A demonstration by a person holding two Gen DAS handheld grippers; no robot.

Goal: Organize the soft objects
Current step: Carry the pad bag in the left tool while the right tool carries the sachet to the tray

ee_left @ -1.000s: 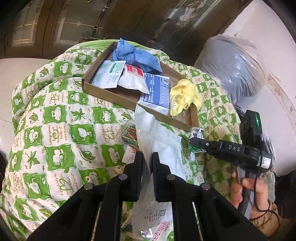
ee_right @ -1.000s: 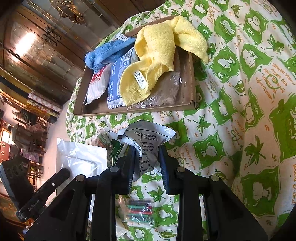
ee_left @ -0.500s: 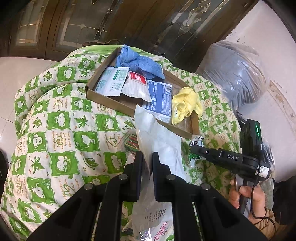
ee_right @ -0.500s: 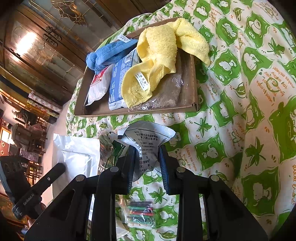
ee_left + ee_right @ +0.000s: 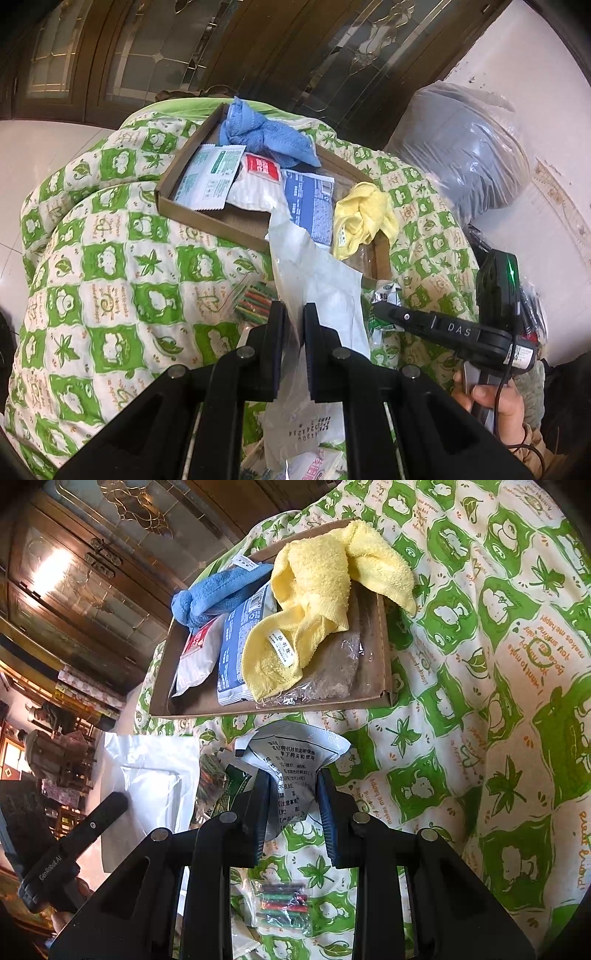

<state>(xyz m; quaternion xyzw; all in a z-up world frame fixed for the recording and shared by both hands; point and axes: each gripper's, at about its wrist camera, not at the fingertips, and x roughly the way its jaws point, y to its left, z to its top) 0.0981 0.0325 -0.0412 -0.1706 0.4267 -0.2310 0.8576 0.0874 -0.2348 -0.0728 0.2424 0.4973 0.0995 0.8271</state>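
My left gripper [image 5: 294,325] is shut on a white plastic bag [image 5: 317,280] and holds it above the green quilt, near the front wall of the cardboard tray [image 5: 207,218]. My right gripper [image 5: 291,794] is shut on a white printed packet [image 5: 295,760], just short of the tray [image 5: 384,657]. The tray holds a blue towel [image 5: 258,133], a yellow towel [image 5: 317,602], a blue pouch [image 5: 310,206], a green-and-white pouch [image 5: 210,177] and a red-labelled white pouch [image 5: 255,181]. The white bag also shows in the right wrist view [image 5: 147,782].
A small clear bag of coloured sticks [image 5: 284,904] lies on the quilt [image 5: 480,738] below my right gripper. A green packet [image 5: 225,794] lies beside it. A large wrapped grey bundle [image 5: 465,155] stands behind the quilt against the wall.
My left gripper has lifted and moved forward with the white bag, toward the tray. The right gripper has edged slightly toward the tray with its packet.
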